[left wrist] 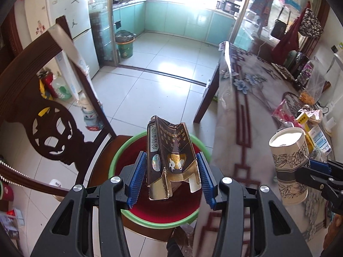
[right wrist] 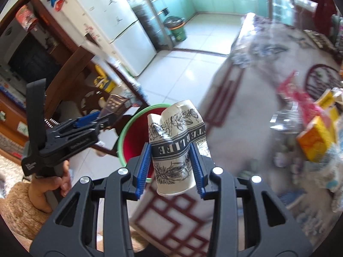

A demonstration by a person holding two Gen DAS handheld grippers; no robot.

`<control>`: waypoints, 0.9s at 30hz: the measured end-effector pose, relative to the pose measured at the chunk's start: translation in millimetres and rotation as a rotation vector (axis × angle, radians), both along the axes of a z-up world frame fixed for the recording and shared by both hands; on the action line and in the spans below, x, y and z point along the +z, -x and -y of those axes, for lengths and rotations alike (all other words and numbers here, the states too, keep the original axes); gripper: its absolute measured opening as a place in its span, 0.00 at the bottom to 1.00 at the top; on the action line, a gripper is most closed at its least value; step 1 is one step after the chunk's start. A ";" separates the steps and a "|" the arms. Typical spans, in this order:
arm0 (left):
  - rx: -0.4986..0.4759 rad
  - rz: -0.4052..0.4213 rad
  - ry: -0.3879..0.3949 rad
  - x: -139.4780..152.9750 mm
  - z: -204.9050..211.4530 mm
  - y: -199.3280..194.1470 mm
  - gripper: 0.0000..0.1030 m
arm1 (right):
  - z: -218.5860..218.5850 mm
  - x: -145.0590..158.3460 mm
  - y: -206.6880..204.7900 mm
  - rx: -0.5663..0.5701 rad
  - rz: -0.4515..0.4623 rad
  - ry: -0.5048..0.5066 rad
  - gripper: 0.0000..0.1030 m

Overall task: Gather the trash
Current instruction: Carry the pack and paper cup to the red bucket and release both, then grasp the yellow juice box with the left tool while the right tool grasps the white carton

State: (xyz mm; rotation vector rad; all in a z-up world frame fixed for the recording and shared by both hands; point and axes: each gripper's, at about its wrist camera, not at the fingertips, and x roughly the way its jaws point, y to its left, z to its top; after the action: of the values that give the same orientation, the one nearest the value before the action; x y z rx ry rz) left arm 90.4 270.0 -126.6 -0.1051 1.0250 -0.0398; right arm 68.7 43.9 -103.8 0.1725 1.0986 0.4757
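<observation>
Left wrist view: my left tongs (left wrist: 171, 176) are closed part-way on a crushed brown cigarette pack (left wrist: 169, 156), blue pads pressing both long sides. Pack's long axis runs forward along the fingers, torn open end toward the camera. Directly beneath it sits the bin (left wrist: 116, 156), green rim, dark red inside, standing on the seat of a carved wooden chair (left wrist: 49, 137) just off the near edge of the bench (left wrist: 246, 107). Pack is over the bin mouth; I judge that opening the tongs would drop it in.

Right wrist view: right tongs (right wrist: 171, 167) are clamped on a dented paper cup (right wrist: 176, 147) with flower print, gripped across its middle, rim end pointing forward and up. Cup hangs over the bench's near edge, just right of the bin's rim; the bin lies forward-left of it. Left tongs are nearer the bin; the right must swing left before letting go.

Bin interior: what shows is bare red; bottom partly hidden by the pack, so contents uncertain.

Bench far right edge carries yellow boxes (right wrist: 317, 137), a clear bag (left wrist: 313, 87) of snacks and pink wrapping (left wrist: 283, 111), blurred.
</observation>
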 end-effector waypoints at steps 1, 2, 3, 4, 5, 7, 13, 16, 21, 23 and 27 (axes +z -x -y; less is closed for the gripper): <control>0.011 -0.011 -0.002 -3.8 -4.3 -0.3 0.44 | -7.3 -1.9 -3.3 0.015 -0.006 -0.004 0.35; 0.018 -0.020 -0.001 -6.8 -7.6 -0.1 0.44 | -12.4 -2.6 -5.4 0.024 -0.009 -0.006 0.35; 0.026 -0.031 0.002 -10.3 -11.3 0.0 0.44 | -18.5 -4.7 -9.7 0.035 -0.017 -0.013 0.35; 0.033 -0.038 0.003 -12.9 -14.3 0.7 0.44 | -22.6 -5.9 -13.5 0.041 -0.024 -0.024 0.35; 0.037 -0.043 0.004 -15.0 -16.7 1.2 0.44 | -26.6 -7.5 -17.7 0.046 -0.032 -0.037 0.35; 0.038 -0.048 0.003 -17.2 -18.8 2.2 0.44 | -31.6 -10.4 -23.6 0.054 -0.045 -0.053 0.35; 0.038 -0.060 0.005 -22.1 -19.5 1.6 0.44 | -47.2 -16.0 -38.0 0.069 -0.070 -0.083 0.35; 0.040 -0.068 0.006 -24.3 -19.0 0.7 0.44 | -52.6 -19.0 -42.0 0.068 -0.083 -0.097 0.35; 0.040 -0.073 0.003 -26.8 -19.0 -1.8 0.48 | -53.1 -23.9 -46.7 0.054 -0.102 -0.116 0.37; 0.039 -0.074 0.003 -26.9 -18.3 -2.7 0.50 | -52.4 -27.2 -49.0 0.044 -0.116 -0.124 0.46; 0.046 -0.065 0.005 -25.0 -19.2 -2.5 0.67 | -42.0 -21.6 -48.5 -0.006 -0.095 -0.130 0.52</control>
State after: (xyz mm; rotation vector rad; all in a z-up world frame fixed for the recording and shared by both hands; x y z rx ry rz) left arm 92.8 289.2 -151.7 -0.1348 1.0872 0.0028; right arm 117.1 85.9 -125.4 0.3150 1.1597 0.5380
